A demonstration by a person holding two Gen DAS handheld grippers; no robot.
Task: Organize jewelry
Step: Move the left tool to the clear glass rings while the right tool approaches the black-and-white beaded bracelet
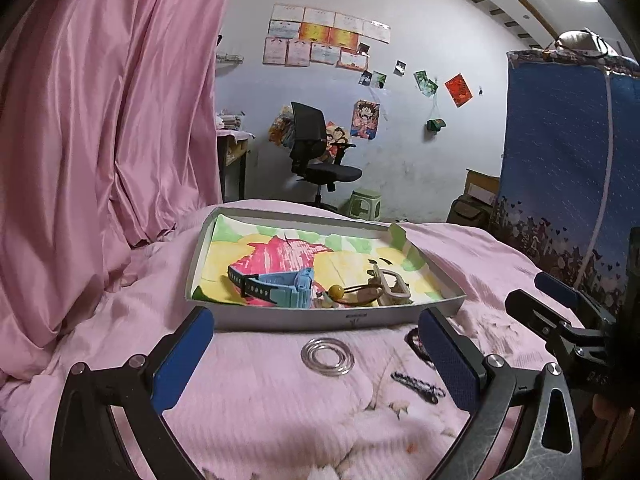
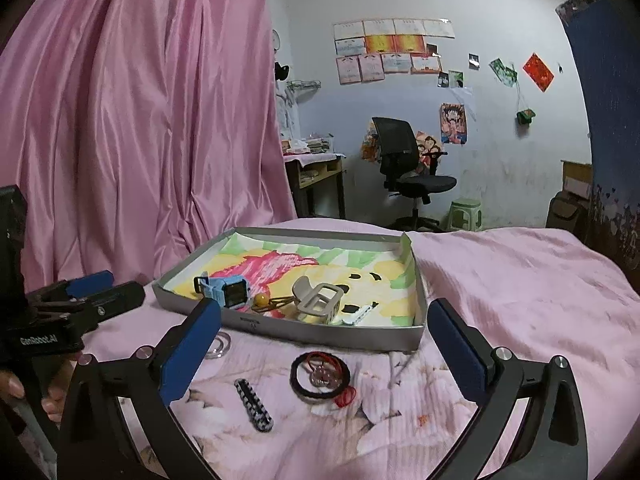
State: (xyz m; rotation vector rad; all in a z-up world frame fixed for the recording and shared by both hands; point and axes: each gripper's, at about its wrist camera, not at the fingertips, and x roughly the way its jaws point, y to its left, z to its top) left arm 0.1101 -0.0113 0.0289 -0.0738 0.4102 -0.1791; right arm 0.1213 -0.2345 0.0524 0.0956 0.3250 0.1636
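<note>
- Left gripper (image 1: 316, 344): jaws wide, nothing held, hovering low over the bed just short of the tray.
- Watch (image 1: 276, 286): blue plastic case, dark strap with holes, lying in the tray's left part. Probably light, strap floppy; already stowed, so no need to touch it.
- Tray (image 1: 280, 318): shallow grey box lid on the pink quilt (image 1: 248, 392), lined with a crayon drawing. Light card, likely slides if nudged on soft bedding.
- Rings (image 1: 328, 357): clear nested bangles, flat on the quilt just in front of the tray, between the left gripper's fingers. Look rigid, smooth, likely slippery; lying flat, so I'd pinch across the rim on one side, pads pressing into the quilt to get under.
- Bead tie (image 2: 272, 302): yellow bead on a brown elastic, in the tray beside the watch. Soft, light.
- Clip (image 2: 256, 404): narrow black-and-white checked hair clip on the quilt, near the rings. Stiff, thin; grip across the short width at mid-length.
- Claw clip (image 2: 318, 304): beige, in the tray's middle. Hard plastic, springy.
- Bands (image 2: 320, 376): black loop with thin red elastics and something clear inside it, on the quilt in front of the tray. Limp, tangle-prone; pinch the black loop, expect the rest may stay behind.
- Right gripper (image 2: 324, 336): jaws wide, empty, aimed over the bands.
</note>
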